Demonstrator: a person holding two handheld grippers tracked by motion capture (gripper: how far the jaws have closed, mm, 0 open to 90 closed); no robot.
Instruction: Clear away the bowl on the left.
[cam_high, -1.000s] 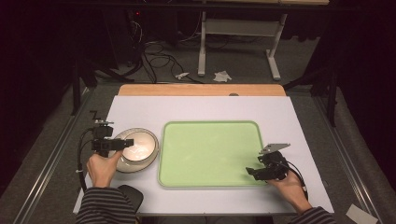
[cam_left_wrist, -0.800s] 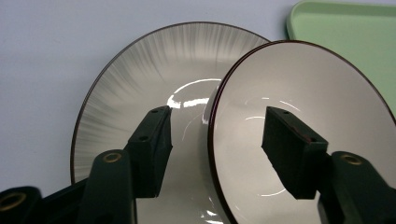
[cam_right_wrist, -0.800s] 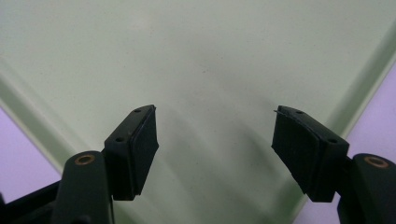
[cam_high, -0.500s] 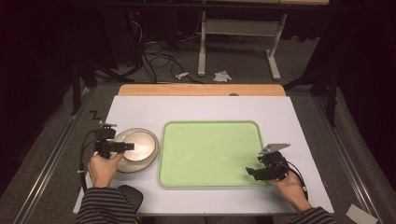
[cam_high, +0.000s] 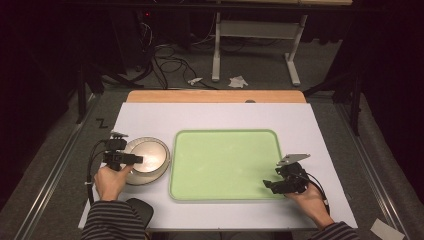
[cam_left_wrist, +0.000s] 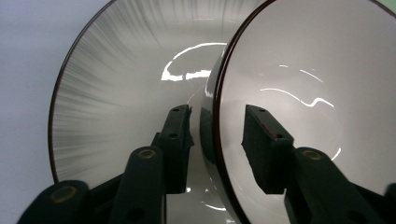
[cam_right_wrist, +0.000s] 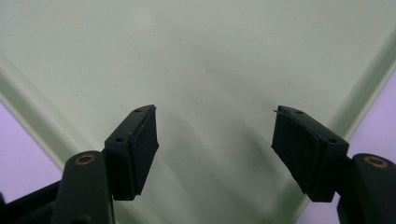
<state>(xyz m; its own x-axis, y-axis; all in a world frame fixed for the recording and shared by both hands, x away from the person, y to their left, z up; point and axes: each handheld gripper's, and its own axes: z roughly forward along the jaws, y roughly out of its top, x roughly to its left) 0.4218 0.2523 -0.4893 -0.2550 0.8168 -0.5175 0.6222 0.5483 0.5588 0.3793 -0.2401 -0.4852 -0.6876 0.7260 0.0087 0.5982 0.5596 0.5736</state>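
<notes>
A: Left of the tray (cam_high: 225, 192)?
B: Left gripper (cam_left_wrist: 215, 135), jaws just been closing astride the upper bowl (cam_left_wrist: 317, 93) rim, gaps remain. It's nested in a lower bowl (cam_left_wrist: 121, 79) on the bench (cam_high: 150, 117).
A: Tray contents?
B: Bare. Right gripper (cam_right_wrist: 215, 135) spread over its right corner.

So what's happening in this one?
A person at a white table works two claws. The left claw straddles the rim of the upper bowl, nested in a lower bowl; its jaws have just been closing, with a gap showing. The right claw hangs open over a corner of the green tray.
</notes>
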